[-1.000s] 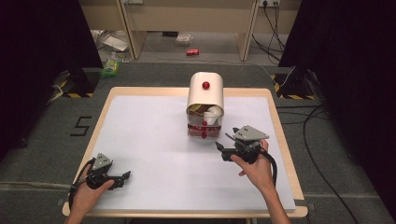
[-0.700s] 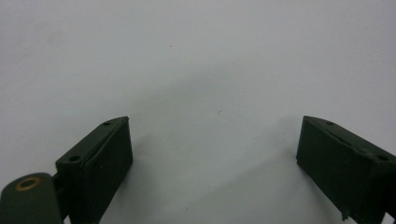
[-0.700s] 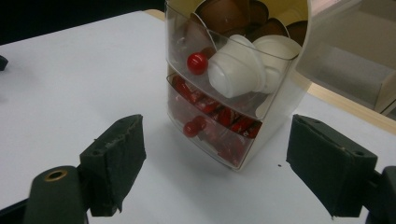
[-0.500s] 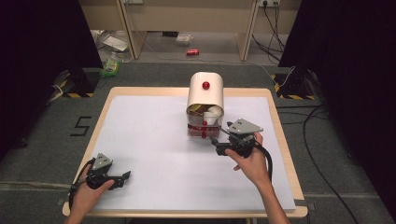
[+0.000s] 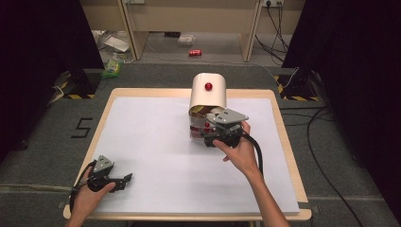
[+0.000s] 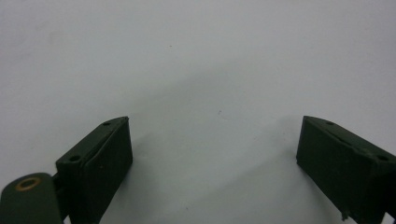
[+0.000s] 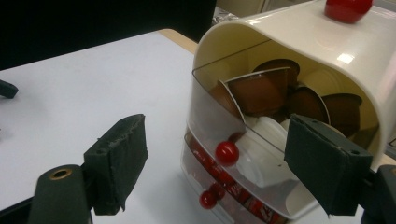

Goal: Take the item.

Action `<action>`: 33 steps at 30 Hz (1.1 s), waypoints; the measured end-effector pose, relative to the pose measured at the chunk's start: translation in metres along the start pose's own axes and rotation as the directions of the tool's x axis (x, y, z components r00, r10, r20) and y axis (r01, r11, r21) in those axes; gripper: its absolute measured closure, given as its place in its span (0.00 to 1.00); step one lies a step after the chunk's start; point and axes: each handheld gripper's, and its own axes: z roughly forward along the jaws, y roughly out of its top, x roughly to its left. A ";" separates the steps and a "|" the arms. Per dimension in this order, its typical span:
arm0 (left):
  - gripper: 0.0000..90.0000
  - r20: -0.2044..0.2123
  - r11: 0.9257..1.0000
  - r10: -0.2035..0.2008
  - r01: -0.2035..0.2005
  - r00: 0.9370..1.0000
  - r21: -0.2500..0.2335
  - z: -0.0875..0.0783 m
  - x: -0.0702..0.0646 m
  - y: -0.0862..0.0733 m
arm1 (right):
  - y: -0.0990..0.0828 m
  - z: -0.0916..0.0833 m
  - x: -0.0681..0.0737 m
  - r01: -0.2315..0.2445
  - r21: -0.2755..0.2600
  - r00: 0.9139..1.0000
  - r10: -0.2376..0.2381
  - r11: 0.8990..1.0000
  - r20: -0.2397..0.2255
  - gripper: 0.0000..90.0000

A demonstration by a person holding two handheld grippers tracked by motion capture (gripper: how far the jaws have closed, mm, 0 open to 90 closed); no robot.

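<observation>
Behind open jaws, cream dispenser (image 7: 299,93) holds brown pods (image 7: 259,91)

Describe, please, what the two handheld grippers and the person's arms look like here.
Each is a black handheld gripper, left gripper and right gripper, topped by a grey three-cornered plate and trailing a black cable. Up close, the jaws are flat dark rectangular blocks with small screw holes, and a brass-ringed hole sits beside one jaw. The forearms are bare, with no sleeves.
</observation>
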 end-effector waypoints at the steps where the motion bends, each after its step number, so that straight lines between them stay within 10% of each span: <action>1: 0.11 0.000 1.000 0.000 0.000 1.000 0.000 0.000 0.000 0.000 | 0.001 0.003 0.000 -0.003 0.001 1.000 0.003 1.000 -0.001 0.24; 14: 0.11 0.001 1.000 -0.004 0.004 1.000 -0.002 0.000 0.000 0.000 | 0.000 0.029 -0.012 -0.009 0.054 1.000 0.008 0.999 0.017 0.25; 33: 0.11 0.001 1.000 -0.004 0.004 1.000 -0.002 0.000 0.000 0.000 | -0.001 0.019 -0.009 0.011 0.073 1.000 -0.011 0.997 0.006 0.24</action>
